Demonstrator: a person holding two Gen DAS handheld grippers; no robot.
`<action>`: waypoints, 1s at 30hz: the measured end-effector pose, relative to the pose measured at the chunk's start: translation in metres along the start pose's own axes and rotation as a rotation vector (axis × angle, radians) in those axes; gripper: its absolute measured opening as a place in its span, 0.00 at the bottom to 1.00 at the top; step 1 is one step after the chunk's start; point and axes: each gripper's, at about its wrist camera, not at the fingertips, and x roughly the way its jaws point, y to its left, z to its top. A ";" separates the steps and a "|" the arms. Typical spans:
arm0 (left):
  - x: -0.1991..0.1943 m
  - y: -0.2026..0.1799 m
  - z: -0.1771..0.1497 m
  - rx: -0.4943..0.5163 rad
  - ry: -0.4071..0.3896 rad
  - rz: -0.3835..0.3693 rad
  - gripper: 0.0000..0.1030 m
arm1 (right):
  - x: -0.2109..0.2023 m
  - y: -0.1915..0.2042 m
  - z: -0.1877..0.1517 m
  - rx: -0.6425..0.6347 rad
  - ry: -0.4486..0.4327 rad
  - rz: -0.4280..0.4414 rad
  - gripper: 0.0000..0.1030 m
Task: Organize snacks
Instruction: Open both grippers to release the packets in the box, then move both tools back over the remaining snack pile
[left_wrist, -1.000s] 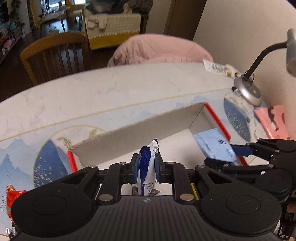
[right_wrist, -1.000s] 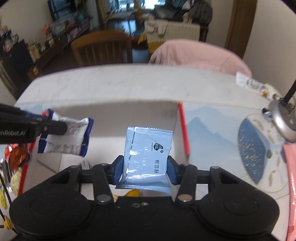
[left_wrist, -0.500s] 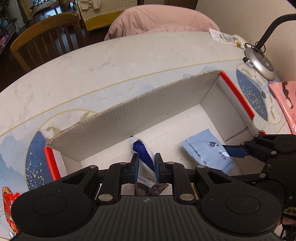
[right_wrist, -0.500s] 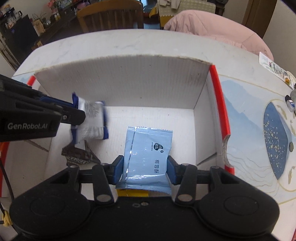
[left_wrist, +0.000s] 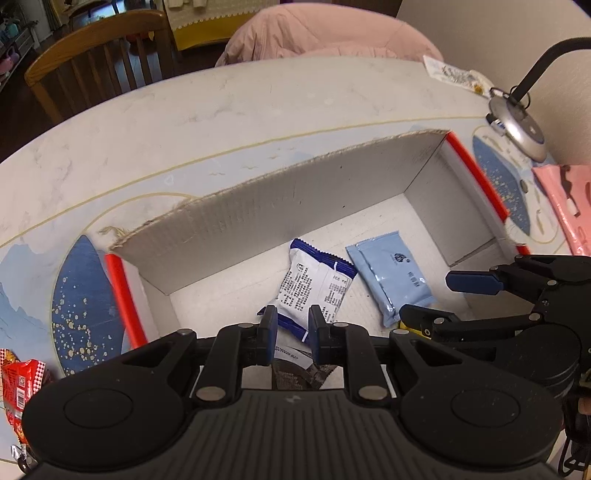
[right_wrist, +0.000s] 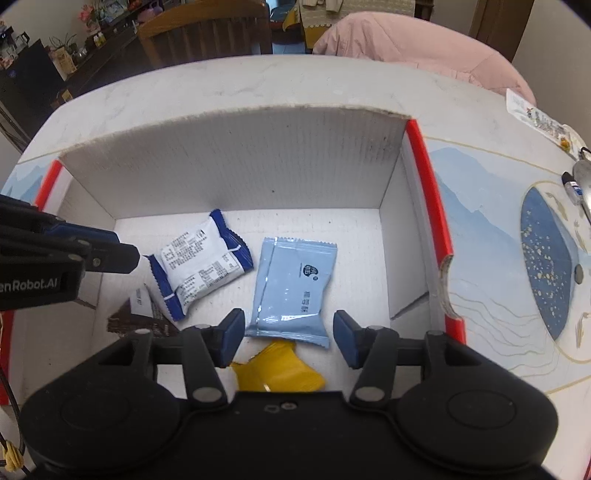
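A cardboard box (right_wrist: 236, 162) with red side edges stands on the table, and both grippers reach down into it. My left gripper (left_wrist: 292, 326) is shut on the crimped end of a white-and-blue snack packet (left_wrist: 314, 284), whose body lies flat on the box floor. Seen from the right wrist, the left gripper (right_wrist: 125, 248) comes in from the left and meets that packet (right_wrist: 201, 260). My right gripper (right_wrist: 289, 338) has its jaws opening. A light blue packet (right_wrist: 295, 288) lies on the floor between them, and the pads are off it.
A yellow packet (right_wrist: 277, 369) and a dark brown packet (right_wrist: 136, 321) also lie in the box near its front. On the table are a red snack packet (left_wrist: 22, 384) at the left, a lamp base (left_wrist: 517, 125), a pink item (left_wrist: 565, 206) and a wrapper (left_wrist: 454, 75) at the right. A wooden chair (left_wrist: 92, 55) stands behind.
Both grippers have sunk into the box. The white-and-blue packet has turned from standing on edge to lying flat. The right jaws have spread off the light blue packet, which now rests on the floor.
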 end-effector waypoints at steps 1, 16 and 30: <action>-0.004 0.001 -0.001 0.001 -0.008 -0.004 0.17 | -0.004 0.001 -0.001 0.000 -0.009 0.004 0.54; -0.076 0.008 -0.032 0.023 -0.159 -0.070 0.20 | -0.088 0.028 -0.016 0.038 -0.174 0.042 0.61; -0.137 0.045 -0.086 0.046 -0.255 -0.131 0.45 | -0.131 0.084 -0.043 0.075 -0.294 0.067 0.74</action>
